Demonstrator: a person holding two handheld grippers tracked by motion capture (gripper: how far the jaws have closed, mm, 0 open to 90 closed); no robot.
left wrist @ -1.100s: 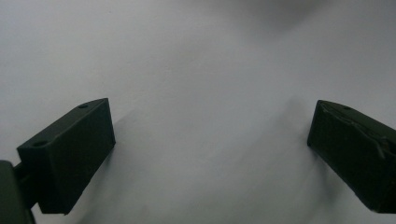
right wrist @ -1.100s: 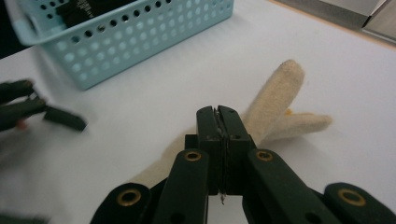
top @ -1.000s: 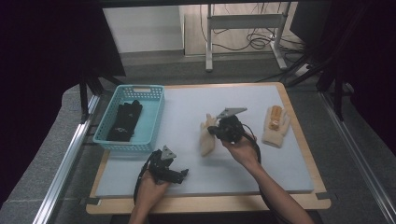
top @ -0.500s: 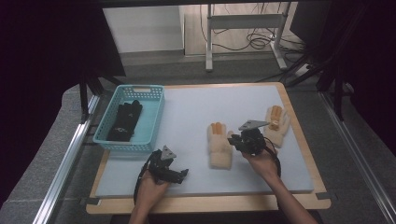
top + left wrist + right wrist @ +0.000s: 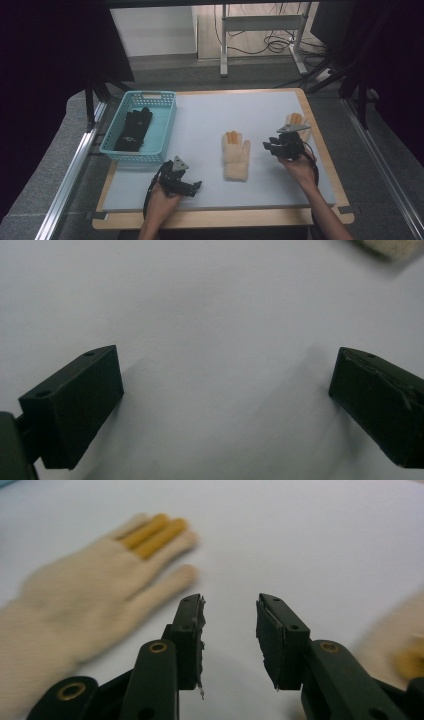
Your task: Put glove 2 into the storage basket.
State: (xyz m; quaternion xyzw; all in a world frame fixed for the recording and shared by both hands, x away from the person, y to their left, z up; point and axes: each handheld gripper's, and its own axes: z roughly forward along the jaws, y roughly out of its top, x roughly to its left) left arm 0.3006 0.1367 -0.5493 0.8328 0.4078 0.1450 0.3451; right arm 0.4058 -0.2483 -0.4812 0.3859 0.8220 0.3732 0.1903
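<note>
A cream glove with orange fingertips (image 5: 235, 155) lies flat in the middle of the white table, fingers pointing away; in the right gripper view this glove (image 5: 95, 585) is to the left of the jaws. My right gripper (image 5: 267, 148) hovers just right of it, open and holding nothing (image 5: 229, 605). A second cream glove (image 5: 296, 121) lies behind that gripper near the right edge, partly hidden, and appears as a blurred patch (image 5: 395, 640). My left gripper (image 5: 195, 186) rests near the front edge, wide open over bare table (image 5: 225, 375).
A teal basket (image 5: 162, 131) holding black gloves (image 5: 132, 131) stands at the table's left side. The wooden table rim (image 5: 220, 216) runs along the front. A corner of the cream glove (image 5: 395, 246) shows at the top right of the left gripper view.
The right gripper laid the cream glove flat on the middle of the table, let go and drew off to the right. The left gripper has not moved.
</note>
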